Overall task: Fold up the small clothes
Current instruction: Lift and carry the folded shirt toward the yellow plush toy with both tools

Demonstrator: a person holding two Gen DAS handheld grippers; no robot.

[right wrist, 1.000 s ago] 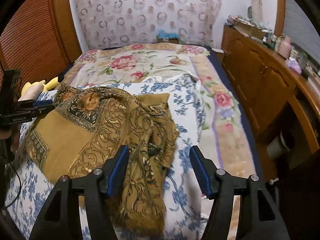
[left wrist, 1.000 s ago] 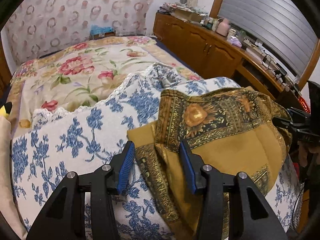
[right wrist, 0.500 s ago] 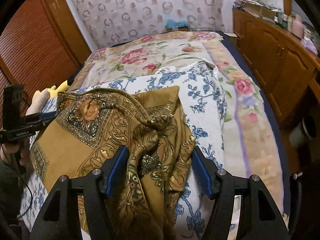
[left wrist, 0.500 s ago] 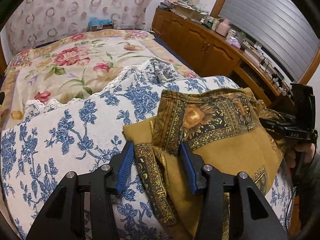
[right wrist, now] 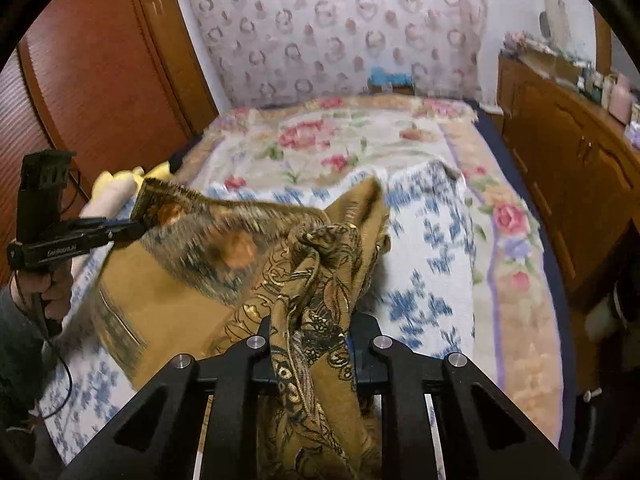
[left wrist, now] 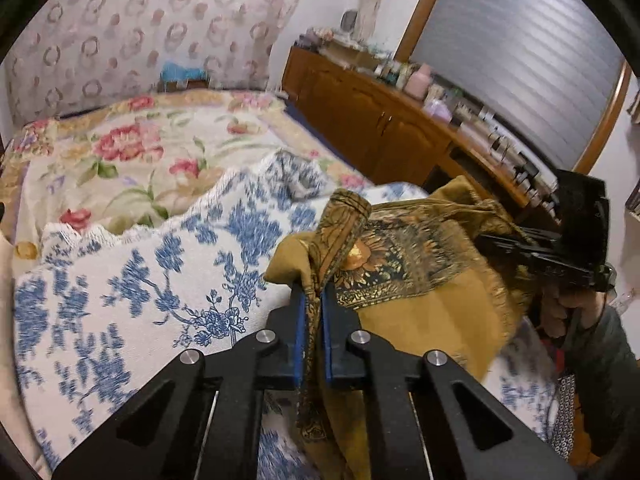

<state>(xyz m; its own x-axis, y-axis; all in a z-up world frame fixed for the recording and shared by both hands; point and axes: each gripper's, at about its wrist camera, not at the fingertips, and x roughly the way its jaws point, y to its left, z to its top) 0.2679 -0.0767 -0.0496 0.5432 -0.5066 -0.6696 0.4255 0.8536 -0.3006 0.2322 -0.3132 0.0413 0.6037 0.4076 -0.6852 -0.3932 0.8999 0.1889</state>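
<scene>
While both tongs [left wrist: 314, 304] [right wrist: 310, 332] pinch the scarf [left wrist: 420, 280], its middle seemingly sags.

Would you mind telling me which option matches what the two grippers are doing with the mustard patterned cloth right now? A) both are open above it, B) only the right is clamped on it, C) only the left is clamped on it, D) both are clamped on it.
D: the left gripper has its blue pads pinched on a bunched edge of the mustard patterned cloth, and the right gripper has cloth bunched between its closed fingers.
</scene>
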